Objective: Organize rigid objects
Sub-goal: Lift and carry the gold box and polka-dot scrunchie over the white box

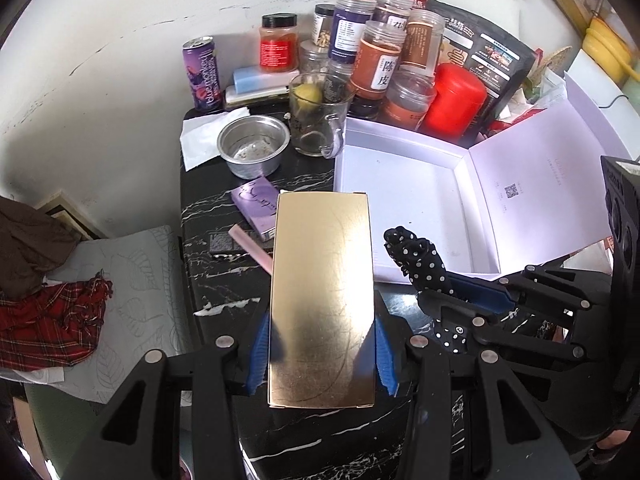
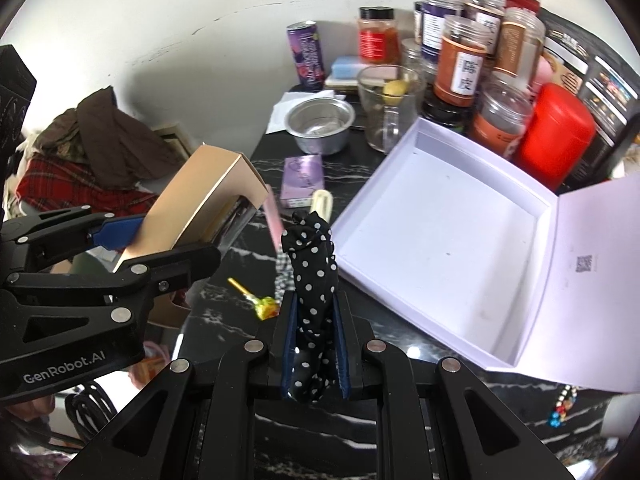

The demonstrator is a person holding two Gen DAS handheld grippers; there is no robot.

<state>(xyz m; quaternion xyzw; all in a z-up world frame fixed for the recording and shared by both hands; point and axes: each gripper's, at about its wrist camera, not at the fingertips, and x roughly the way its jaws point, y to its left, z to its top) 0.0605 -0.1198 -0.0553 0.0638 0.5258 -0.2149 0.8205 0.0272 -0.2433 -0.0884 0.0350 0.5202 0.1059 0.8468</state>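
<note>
A flat gold box (image 1: 322,280) is held lengthwise above the black marble table, with my left gripper (image 1: 322,348) shut on its long sides by the blue pads. From the right wrist view the gold box (image 2: 200,200) is tilted at the left, in the left gripper (image 2: 160,240). My right gripper (image 2: 316,320) is shut on a black fabric piece with white dots (image 2: 312,272), which sticks up past the fingertips. In the left wrist view that dotted piece (image 1: 420,256) and the right gripper (image 1: 460,292) are to the right of the gold box. An open white box (image 2: 440,220) (image 1: 400,184) lies beyond.
Jars (image 1: 380,60), a red canister (image 1: 456,100), a glass cup (image 1: 316,116), a steel bowl (image 1: 254,144) and a purple can (image 1: 202,74) crowd the back. A small purple box (image 2: 302,178) and a yellow lollipop (image 2: 264,306) lie on the table. Clothes (image 1: 48,312) are piled at the left.
</note>
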